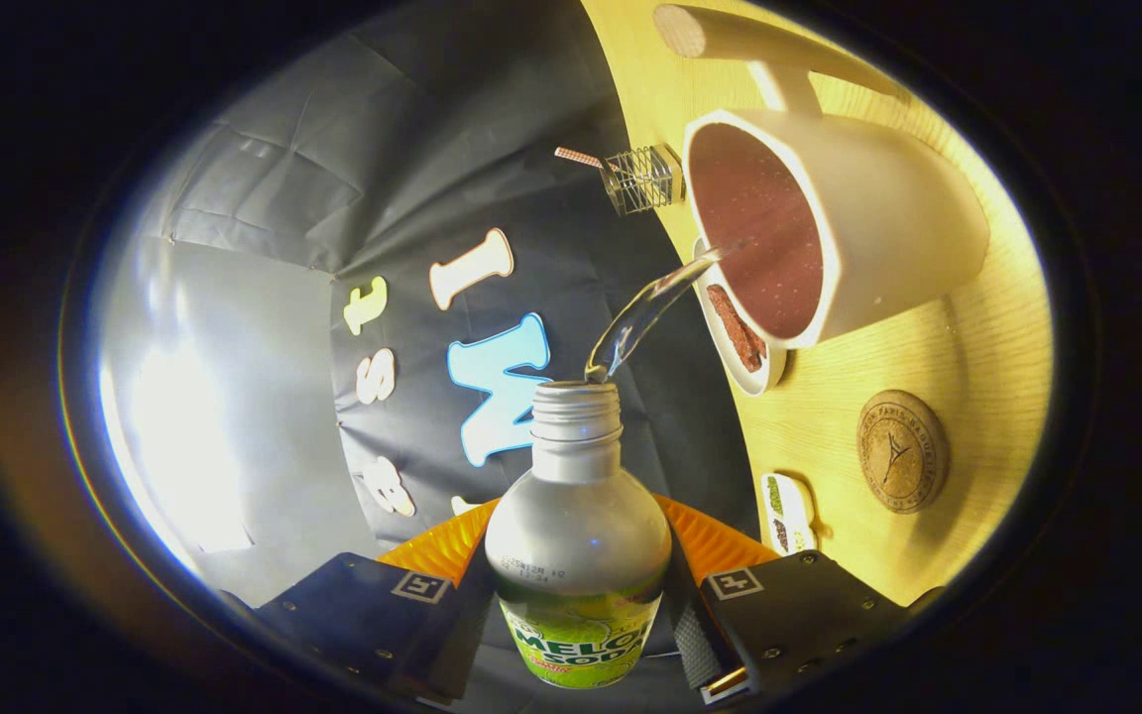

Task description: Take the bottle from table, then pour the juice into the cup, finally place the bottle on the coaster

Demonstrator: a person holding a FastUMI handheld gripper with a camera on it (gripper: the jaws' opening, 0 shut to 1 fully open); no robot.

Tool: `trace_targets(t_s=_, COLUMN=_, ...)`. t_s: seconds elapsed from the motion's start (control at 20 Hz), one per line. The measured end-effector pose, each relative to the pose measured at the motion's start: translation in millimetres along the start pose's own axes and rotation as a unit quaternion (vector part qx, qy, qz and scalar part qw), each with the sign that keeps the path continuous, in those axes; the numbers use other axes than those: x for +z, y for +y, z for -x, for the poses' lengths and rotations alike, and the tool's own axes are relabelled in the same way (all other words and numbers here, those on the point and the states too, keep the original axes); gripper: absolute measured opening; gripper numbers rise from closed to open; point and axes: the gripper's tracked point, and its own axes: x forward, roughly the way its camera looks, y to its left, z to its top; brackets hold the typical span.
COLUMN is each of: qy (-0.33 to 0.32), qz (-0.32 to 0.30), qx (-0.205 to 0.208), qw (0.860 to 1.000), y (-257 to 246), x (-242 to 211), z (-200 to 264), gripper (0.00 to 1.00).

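My gripper (579,615) is shut on a silver bottle (577,535) with a green label, held between both fingers and tipped over sideways. Its cap is off, and a clear stream of liquid (645,315) arcs from the threaded neck into the white cup (893,223) ahead of the fingers. The cup has a dark red inside and a wooden handle, and it stands on the light wooden table (977,367). A round cork coaster (901,451) lies on the table beside the cup, closer to the fingers.
A small white dish (742,337) with brown pieces sits against the cup's base. A wire holder (642,178) stands at the table's far edge. A small packet (786,511) lies near the table edge by the coaster.
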Motion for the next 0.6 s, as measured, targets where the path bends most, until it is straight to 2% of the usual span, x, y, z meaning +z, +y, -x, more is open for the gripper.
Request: trace_targets(t_s=0.6, qy=-0.008, qz=-0.026, qx=0.02, qw=0.999, y=15.4, x=0.6, z=1.6, gripper=0.78)
